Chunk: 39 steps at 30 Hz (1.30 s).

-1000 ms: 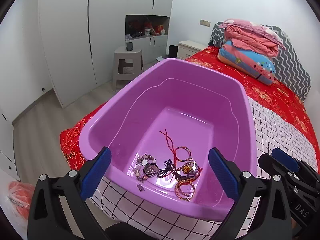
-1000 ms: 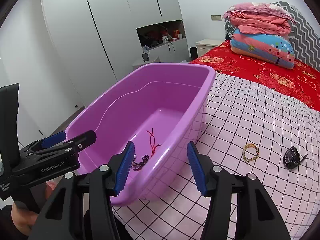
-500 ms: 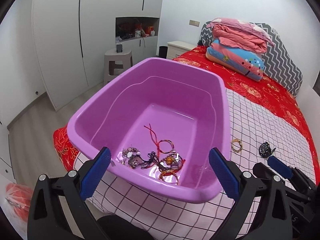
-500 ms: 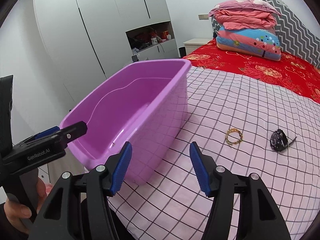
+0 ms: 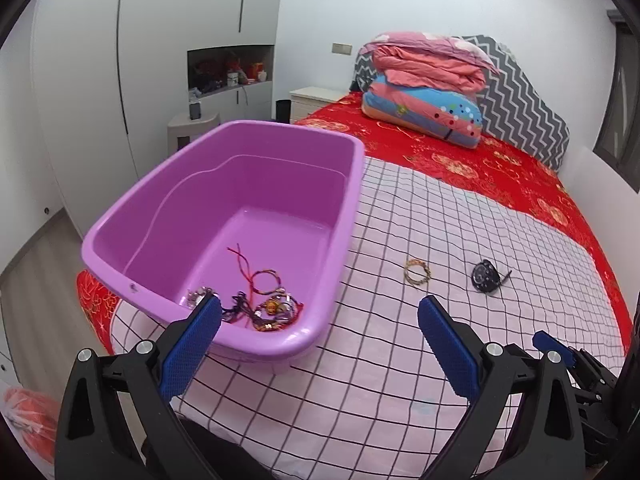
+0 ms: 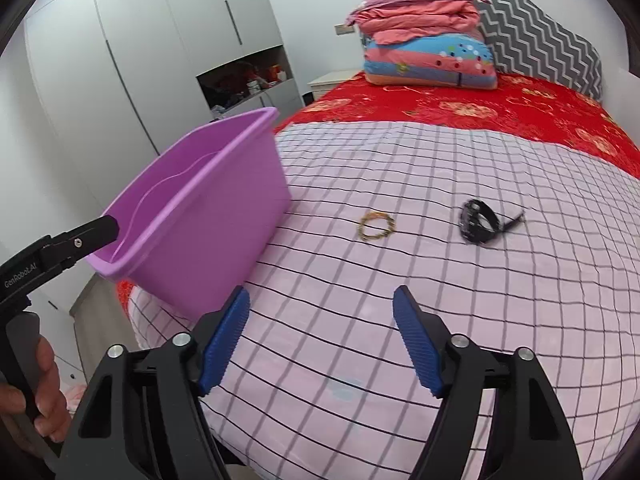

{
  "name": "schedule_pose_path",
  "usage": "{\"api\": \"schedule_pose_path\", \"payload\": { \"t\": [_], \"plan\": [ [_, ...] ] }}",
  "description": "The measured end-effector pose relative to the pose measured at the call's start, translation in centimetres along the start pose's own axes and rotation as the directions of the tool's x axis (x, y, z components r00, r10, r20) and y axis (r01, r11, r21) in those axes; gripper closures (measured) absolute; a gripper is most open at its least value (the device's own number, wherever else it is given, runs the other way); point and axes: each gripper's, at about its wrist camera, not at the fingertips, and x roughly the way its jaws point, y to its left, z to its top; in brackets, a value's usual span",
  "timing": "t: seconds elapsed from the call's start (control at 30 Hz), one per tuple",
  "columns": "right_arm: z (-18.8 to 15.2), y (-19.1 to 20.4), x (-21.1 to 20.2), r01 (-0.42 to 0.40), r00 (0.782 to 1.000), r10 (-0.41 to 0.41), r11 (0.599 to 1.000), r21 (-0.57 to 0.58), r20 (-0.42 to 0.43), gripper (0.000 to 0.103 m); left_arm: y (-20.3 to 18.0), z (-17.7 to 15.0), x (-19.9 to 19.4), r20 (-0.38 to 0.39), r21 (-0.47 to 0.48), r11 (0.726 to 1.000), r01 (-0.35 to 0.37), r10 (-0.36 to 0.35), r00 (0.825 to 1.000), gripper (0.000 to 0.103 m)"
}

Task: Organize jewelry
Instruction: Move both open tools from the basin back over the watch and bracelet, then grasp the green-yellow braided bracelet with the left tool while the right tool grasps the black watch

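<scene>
A purple tub (image 5: 344, 216) sits at the corner of a bed's checked sheet (image 6: 400, 280), a tangle of bracelets and cords (image 5: 260, 300) heaped at its near end. On the sheet to the tub's right lie a gold bracelet (image 6: 376, 225) and, well apart from it, a black watch (image 6: 478, 222). Both the left gripper (image 5: 318, 322) and the right gripper (image 6: 320, 322) hover above the sheet with jaws spread wide, holding nothing.
</scene>
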Motion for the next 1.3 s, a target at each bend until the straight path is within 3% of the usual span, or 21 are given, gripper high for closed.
{"api": "schedule_pose_path", "payload": {
  "t": [0.3, 0.47, 0.67, 1.07, 1.2, 1.3],
  "plan": [
    [-2.7, -6.5, 0.2, 0.054, 0.998, -0.049, 0.992, 0.115, -0.048, 0.020, -4.4, -1.4, 1.6, -0.035, 0.058, 0.997, 0.051, -0.049, 0.998, 0.006],
    [-3.3, -8.5, 0.6, 0.149, 0.989, -0.149, 0.983, 0.108, -0.004, 0.020, -6.3, -2.3, 3.8, -0.077, 0.074, 0.995, 0.062, -0.056, 0.995, 0.006],
    [-3.7, -10.6, 1.8, 0.199, 0.979, -0.203, 0.975, 0.098, 0.025, 0.020, -8.4, -3.5, 8.0, -0.138, 0.088, 0.993, 0.077, -0.064, 0.988, 0.006],
    [-1.1, -16.3, 7.5, 0.141, 0.990, -0.141, 0.969, 0.205, -0.016, 0.020, -11.8, -3.6, 16.7, -0.180, 0.083, 0.991, 0.102, -0.086, 0.980, 0.006],
    [0.4, -18.0, 10.2, 0.202, 0.979, -0.201, 0.960, 0.195, -0.028, 0.020, -12.7, -3.2, 20.1, -0.201, 0.076, 0.993, 0.095, -0.079, 0.976, 0.006],
    [1.2, -19.3, 12.0, 0.204, 0.979, -0.202, 0.957, 0.206, -0.032, 0.020, -13.3, -3.0, 22.3, -0.214, 0.079, 0.993, 0.085, -0.067, 0.975, 0.006]
  ]
}}
